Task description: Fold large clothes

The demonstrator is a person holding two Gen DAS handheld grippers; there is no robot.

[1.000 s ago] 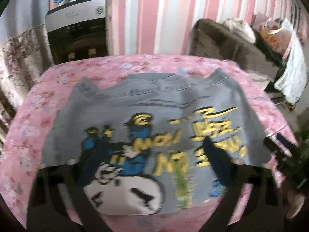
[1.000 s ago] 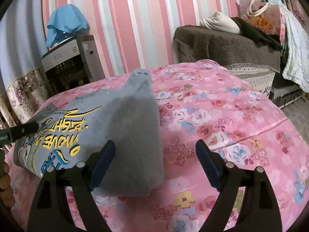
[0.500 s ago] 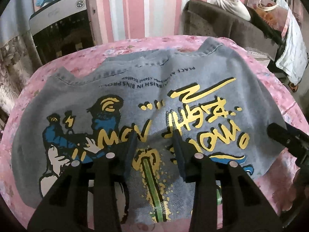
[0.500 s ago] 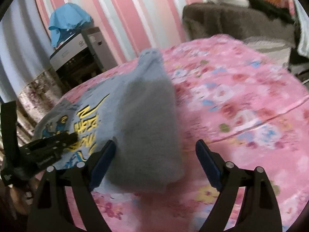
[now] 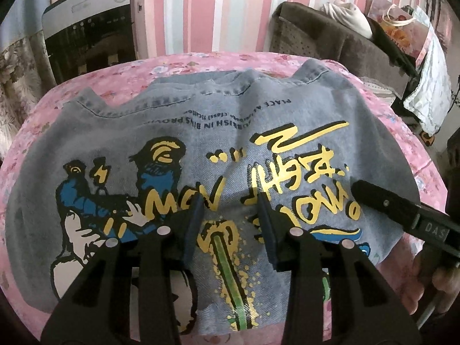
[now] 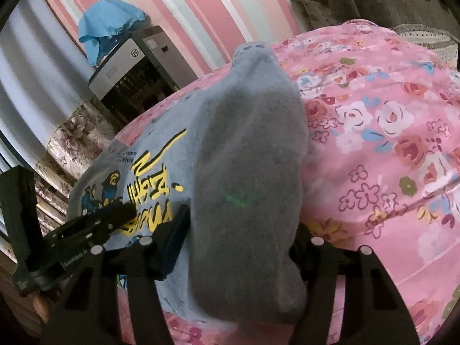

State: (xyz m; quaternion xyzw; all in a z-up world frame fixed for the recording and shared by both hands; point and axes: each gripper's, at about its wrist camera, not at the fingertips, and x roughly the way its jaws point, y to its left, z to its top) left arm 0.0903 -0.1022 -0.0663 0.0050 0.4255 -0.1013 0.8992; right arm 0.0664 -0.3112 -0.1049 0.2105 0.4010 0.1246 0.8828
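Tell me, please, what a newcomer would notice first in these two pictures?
First, the grey denim garment with its yellow and blue cartoon print, spread on the pink floral cover. Next, the left gripper low over the print at its near middle, and the right gripper straddling a raised fold at the garment's edge.

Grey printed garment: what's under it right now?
The grey printed garment lies on a pink floral cover, visible all around its edges. Whatever sits directly beneath the cloth is hidden.
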